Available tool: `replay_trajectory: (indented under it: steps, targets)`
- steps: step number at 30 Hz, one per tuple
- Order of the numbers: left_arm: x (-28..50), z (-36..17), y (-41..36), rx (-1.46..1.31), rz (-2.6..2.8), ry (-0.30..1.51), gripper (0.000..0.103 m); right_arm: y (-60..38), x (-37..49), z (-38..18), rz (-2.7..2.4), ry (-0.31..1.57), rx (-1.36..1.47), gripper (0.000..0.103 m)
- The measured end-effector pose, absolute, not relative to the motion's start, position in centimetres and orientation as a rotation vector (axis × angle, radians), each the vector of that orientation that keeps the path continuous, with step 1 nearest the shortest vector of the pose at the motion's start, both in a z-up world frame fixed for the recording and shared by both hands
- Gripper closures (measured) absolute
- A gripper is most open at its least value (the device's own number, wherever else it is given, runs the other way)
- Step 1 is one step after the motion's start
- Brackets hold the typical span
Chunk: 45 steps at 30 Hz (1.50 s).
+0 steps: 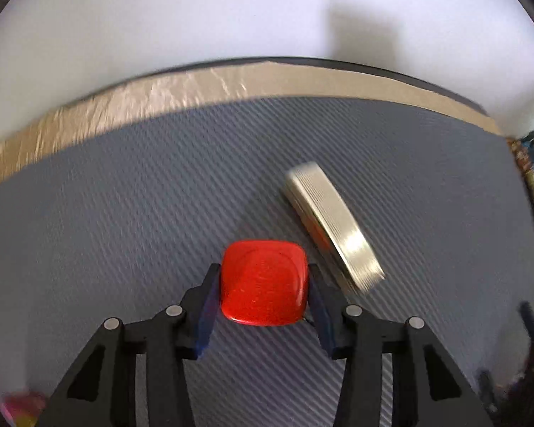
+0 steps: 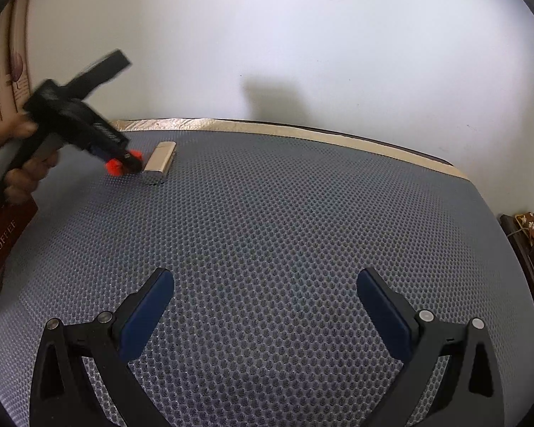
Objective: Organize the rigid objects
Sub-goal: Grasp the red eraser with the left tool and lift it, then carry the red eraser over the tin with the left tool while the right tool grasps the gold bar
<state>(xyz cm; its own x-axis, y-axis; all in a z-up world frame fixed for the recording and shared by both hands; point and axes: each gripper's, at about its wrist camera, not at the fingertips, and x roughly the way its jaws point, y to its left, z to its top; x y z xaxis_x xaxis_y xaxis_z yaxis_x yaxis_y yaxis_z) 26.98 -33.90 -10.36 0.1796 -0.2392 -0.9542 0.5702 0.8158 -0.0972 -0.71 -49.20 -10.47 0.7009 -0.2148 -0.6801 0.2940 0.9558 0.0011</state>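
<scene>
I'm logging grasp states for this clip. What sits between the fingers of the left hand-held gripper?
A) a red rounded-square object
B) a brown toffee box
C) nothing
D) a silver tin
A: in the left wrist view the left hand-held gripper has its two fingers closed on the sides of the red rounded-square object, while the silver tin lies apart on the grey mat.
</scene>
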Motion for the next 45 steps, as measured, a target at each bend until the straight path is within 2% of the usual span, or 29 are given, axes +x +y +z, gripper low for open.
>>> replay_trajectory:
  steps: [7,13,19,27,29,31,32,35,37,38,45]
  targets:
    - [17.9,-6.0,-27.0,0.138,-0.635,1.286,0.056,-48.9,0.0,-10.7,-0.279,0.776,0.099,0.001]
    - [13.9,-2.1,-19.7,0.037,-0.619,1.271,0.056,-48.3,2.2,-9.5,-0.191,0.803,0.126,0.001]
    - [11.9,-0.4,-12.7,-0.014,-0.497,1.251,0.056,-45.4,10.2,-6.3,-0.076,0.813,0.107,0.001]
    - [10.9,0.4,-5.8,0.008,-0.334,1.166,0.056,-42.3,20.0,-7.7,-0.076,0.946,0.053,0.004]
    - [11.3,0.0,-4.8,-0.007,-0.318,1.170,0.056,-42.0,21.4,-8.3,-0.102,0.977,0.035,0.017]
    - [11.7,-0.6,-4.3,-0.028,-0.311,1.178,0.056,-41.7,22.3,-9.6,-0.124,1.034,0.026,0.048]
    - [11.8,-0.8,-3.8,-0.040,-0.306,1.181,0.056,-41.7,23.3,-10.4,-0.128,1.066,0.025,0.052]
    - [12.3,-1.3,-2.7,-0.070,-0.297,1.189,0.056,-41.5,23.9,-11.2,-0.134,1.090,0.024,0.057]
    - [12.2,-1.3,-1.9,-0.087,-0.286,1.186,0.056,-41.5,23.9,-11.1,-0.105,1.099,0.046,0.072]
    - [12.5,-1.3,-1.6,-0.094,-0.282,1.188,0.056,-41.4,23.8,-10.9,-0.093,1.100,0.049,0.076]
    - [12.3,-1.1,0.6,-0.110,-0.253,1.139,0.056,-40.5,20.3,-7.8,0.018,1.025,0.227,0.076]
